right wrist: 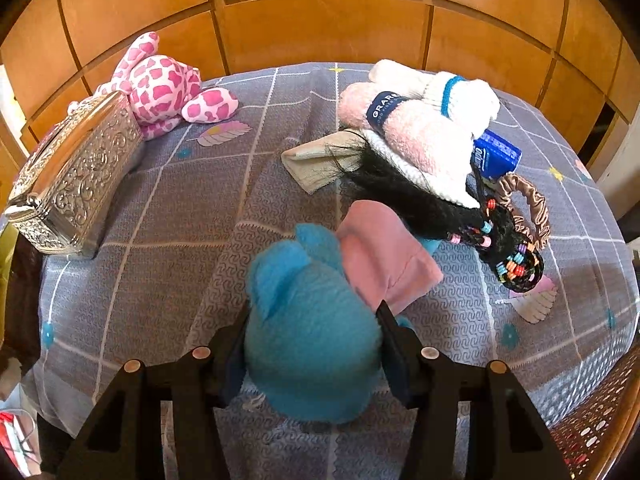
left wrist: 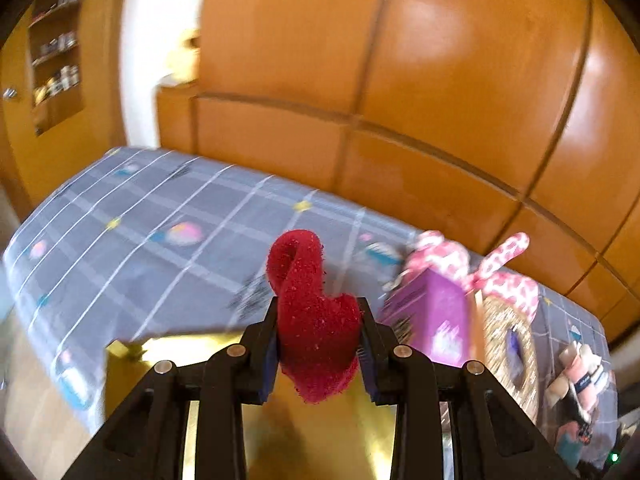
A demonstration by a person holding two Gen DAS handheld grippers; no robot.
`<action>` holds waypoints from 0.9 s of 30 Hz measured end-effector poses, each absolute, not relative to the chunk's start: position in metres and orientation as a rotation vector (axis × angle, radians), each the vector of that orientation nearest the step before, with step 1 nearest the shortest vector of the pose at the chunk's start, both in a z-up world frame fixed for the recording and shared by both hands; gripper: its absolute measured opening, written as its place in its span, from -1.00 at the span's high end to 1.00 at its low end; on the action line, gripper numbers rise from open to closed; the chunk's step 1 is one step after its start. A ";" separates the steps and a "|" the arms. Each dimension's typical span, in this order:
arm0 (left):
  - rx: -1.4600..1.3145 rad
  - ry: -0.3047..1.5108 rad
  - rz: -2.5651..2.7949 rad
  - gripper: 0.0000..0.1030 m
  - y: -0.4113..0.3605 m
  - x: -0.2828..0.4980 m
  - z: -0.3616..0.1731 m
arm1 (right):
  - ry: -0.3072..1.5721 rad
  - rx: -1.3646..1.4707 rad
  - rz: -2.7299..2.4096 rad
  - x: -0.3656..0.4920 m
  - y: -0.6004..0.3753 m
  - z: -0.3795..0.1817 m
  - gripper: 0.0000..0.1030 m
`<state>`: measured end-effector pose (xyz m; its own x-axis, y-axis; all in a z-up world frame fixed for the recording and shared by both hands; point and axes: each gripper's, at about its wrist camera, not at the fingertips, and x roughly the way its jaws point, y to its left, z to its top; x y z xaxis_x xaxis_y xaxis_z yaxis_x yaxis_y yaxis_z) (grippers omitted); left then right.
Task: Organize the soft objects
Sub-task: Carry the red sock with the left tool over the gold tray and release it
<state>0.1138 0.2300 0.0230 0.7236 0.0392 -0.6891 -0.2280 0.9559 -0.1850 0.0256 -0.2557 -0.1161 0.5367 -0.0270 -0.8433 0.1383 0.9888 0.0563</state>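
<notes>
My left gripper (left wrist: 319, 320) is shut on a fuzzy red sock (left wrist: 310, 312) and holds it in the air near the left edge of the table. My right gripper (right wrist: 312, 320) is shut on a blue plush toy (right wrist: 304, 340) low over the grey patterned tablecloth (right wrist: 160, 220). A pink cloth (right wrist: 384, 252) lies against the blue toy. Behind it lies a pile of rolled pink and white socks (right wrist: 420, 120), a black braided hairpiece with beads (right wrist: 440, 208) and a tan scrunchie (right wrist: 528, 204). A pink spotted plush (right wrist: 164, 84) lies at the back left.
An embossed silver box (right wrist: 76, 176) stands at the table's left edge; in the left wrist view it (left wrist: 508, 344) stands beside a purple box (left wrist: 432, 316) and the pink plush (left wrist: 500, 272). A blue packet (right wrist: 496, 156) sits in the pile. Wooden panelled wall (right wrist: 320, 20) behind. A gold surface (left wrist: 320, 432) lies below the left gripper.
</notes>
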 end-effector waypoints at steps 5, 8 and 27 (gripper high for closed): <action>-0.270 0.796 0.210 0.34 0.275 0.049 -0.014 | 0.995 0.106 -0.104 0.026 -0.254 -0.117 -0.09; -0.286 0.843 0.197 0.31 0.277 0.031 -0.048 | 0.992 0.096 -0.109 0.026 -0.252 -0.117 -0.09; -0.296 0.799 0.236 -0.61 0.263 -0.010 -0.045 | 0.949 -0.010 -0.062 0.035 -0.224 -0.102 0.01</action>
